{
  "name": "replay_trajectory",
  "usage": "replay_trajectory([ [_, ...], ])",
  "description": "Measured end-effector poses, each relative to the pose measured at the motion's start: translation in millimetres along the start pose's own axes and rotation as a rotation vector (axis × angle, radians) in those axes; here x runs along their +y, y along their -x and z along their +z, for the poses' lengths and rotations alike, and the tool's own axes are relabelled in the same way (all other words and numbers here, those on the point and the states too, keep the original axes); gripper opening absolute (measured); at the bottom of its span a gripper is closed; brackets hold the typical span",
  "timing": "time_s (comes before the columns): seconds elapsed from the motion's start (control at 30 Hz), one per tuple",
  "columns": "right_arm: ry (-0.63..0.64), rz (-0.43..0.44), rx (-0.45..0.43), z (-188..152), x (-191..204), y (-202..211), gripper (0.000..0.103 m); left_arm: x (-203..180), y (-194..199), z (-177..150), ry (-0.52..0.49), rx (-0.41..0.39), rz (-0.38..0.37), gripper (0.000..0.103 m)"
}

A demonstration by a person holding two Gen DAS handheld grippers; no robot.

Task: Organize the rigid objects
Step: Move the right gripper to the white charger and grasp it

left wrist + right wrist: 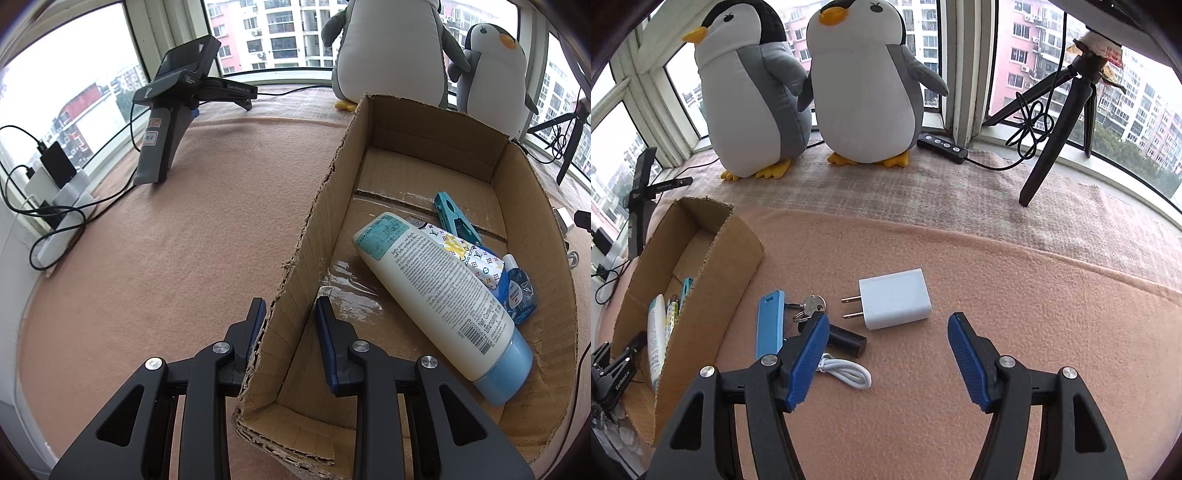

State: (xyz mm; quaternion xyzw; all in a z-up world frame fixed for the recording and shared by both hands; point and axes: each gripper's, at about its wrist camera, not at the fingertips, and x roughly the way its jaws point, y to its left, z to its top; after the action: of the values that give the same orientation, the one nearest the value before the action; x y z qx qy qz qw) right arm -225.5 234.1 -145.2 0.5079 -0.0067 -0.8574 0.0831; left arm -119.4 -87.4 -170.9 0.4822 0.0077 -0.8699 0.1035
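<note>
Pink felt covers the desk [1015,295], which runs back to a bay window where two plush penguins [864,85] stand. On the left the cardboard box [532,229] holds a lotion tube [439,288], a teal clip [456,221] and a patterned pouch [476,258]. The left hand-held gripper [290,317] straddles the box's torn near-left wall, jaws parted, one finger inside and one outside. The right hand-held gripper [888,354] hovers wide open just short of the white charger [895,302]. Left of it lie keys [810,306], a blue tag [770,325], a black cylinder [847,341] and a white cable [849,373]. Bare felt lies to the charger's right.
</note>
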Motion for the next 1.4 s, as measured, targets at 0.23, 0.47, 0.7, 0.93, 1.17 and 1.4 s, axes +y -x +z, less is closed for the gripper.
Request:
replay_trajectory([
  [0.23, 0.001, 0.012, 0.033, 10, -3, -19, 0.063, 0, 0, 1, -0.004, -0.002, 0.005, 0.026],
  [0.47, 0.016, 0.015, 0.049, 16, -1, -33, 0.063, 0, -1, 2, -0.006, -0.003, 0.006, 0.026],
  [0.7, 0.002, 0.028, 0.072, 17, -6, -43, 0.06, 1, -1, 2, -0.006, -0.003, 0.006, 0.026],
  [0.93, -0.005, 0.047, 0.075, 14, -6, -46, 0.05, 0, -1, 2, -0.006, -0.004, 0.007, 0.026],
  [1.17, -0.013, 0.061, 0.075, 11, -4, -45, 0.045, 0, -1, 1, -0.006, -0.004, 0.007, 0.026],
  [1.4, -0.057, 0.052, 0.062, 2, -14, -38, 0.045, 0, -1, 1, -0.007, -0.004, 0.007, 0.026],
])
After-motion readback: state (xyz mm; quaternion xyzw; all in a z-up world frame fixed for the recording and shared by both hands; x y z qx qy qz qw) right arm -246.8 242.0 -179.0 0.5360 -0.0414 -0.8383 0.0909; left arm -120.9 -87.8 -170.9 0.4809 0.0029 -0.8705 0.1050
